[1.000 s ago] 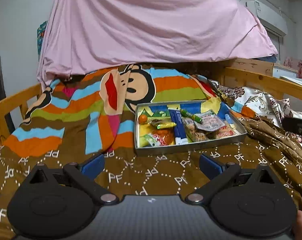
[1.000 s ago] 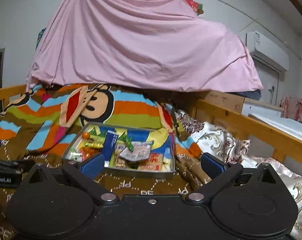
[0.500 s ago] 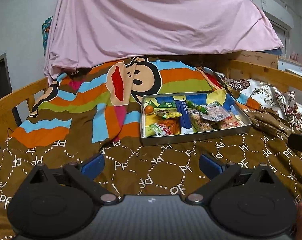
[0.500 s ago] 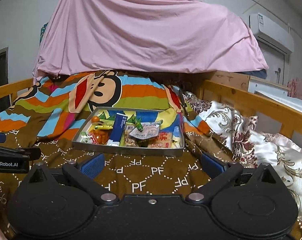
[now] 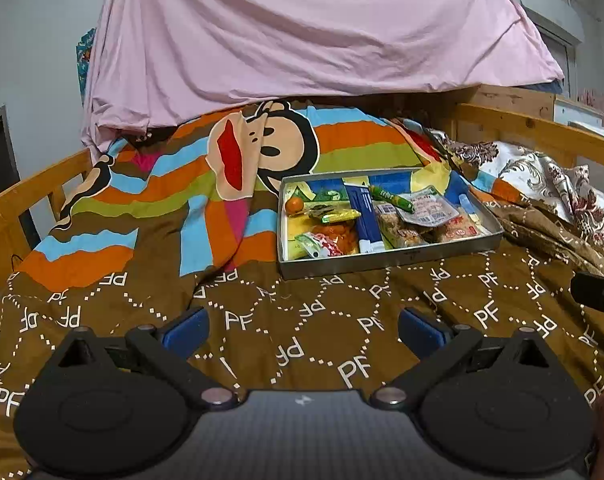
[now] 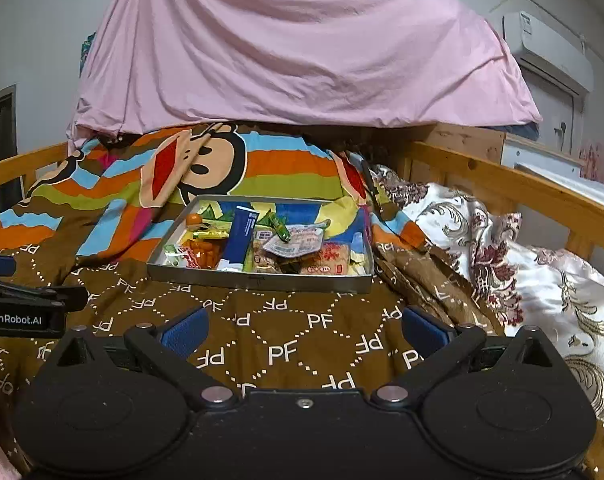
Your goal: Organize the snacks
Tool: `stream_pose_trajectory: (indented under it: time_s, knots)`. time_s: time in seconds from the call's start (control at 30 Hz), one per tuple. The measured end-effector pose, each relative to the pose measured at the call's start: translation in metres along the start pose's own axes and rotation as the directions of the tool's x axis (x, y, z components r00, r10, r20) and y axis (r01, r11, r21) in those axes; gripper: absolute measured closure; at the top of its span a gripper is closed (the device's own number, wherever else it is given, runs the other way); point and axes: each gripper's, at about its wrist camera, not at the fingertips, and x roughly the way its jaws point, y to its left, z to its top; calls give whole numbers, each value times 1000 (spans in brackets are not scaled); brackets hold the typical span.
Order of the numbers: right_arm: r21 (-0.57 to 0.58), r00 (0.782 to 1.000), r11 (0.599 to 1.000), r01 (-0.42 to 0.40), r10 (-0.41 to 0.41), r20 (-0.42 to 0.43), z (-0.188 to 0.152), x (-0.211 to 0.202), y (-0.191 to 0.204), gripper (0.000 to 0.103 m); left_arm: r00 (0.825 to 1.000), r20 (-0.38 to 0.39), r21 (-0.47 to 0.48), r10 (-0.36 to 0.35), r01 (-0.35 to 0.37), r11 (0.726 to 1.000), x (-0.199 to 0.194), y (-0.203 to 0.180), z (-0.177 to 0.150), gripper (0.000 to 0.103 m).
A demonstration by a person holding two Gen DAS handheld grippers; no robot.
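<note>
Left wrist view
My left gripper (image 5: 302,326): I hold it low over the brown quilt (image 5: 302,320), jaws spread wide, nothing between the blue pads.
Tray (image 5: 390,258): I see a shallow metal tray resting on the quilt, ahead and a little right of centre, well apart from my jaws.
Snacks: all lie inside the tray. An orange (image 5: 293,205) sits at the far left corner, a blue box (image 5: 365,216) runs front to back near the middle, a green stick (image 5: 392,198) lies slanted across the far packets, and a red packet (image 5: 322,245) lies at the near left.
Right gripper (image 5: 596,298): I catch only a black part of it at the right edge, so from here I cannot tell its jaws.
Backdrop: a striped monkey blanket (image 5: 229,168) rises behind the tray, with a pink sheet (image 5: 302,32) draped above it.

Right wrist view
My right gripper (image 6: 302,326): also low over the quilt (image 6: 293,344), jaws spread, holding nothing.
Tray (image 6: 261,278): straight ahead, slightly left of centre, near edge facing me.
Snacks: I see the same orange (image 6: 193,219), blue box (image 6: 239,236) and green stick (image 6: 277,226), all still in the tray among mixed packets.
Left gripper (image 6: 21,304): its black side shows at the left edge.
Right side: a floral cover (image 6: 522,280) lies bunched beside a wooden rail (image 6: 522,192).
</note>
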Motion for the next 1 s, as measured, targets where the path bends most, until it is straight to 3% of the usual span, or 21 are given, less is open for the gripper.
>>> stream_pose_trajectory:
  time_s: [0.33, 1.0]
  knots:
    - [20, 996, 1000, 4, -2, -86, -5, 12, -3, 1, 997, -81, 20, 21, -19, 1000, 7, -4, -4, 0]
    - [55, 985, 998, 30, -20, -169, -11, 26, -10, 1, 988, -148, 27, 47, -44, 999, 17, -2, -8, 0]
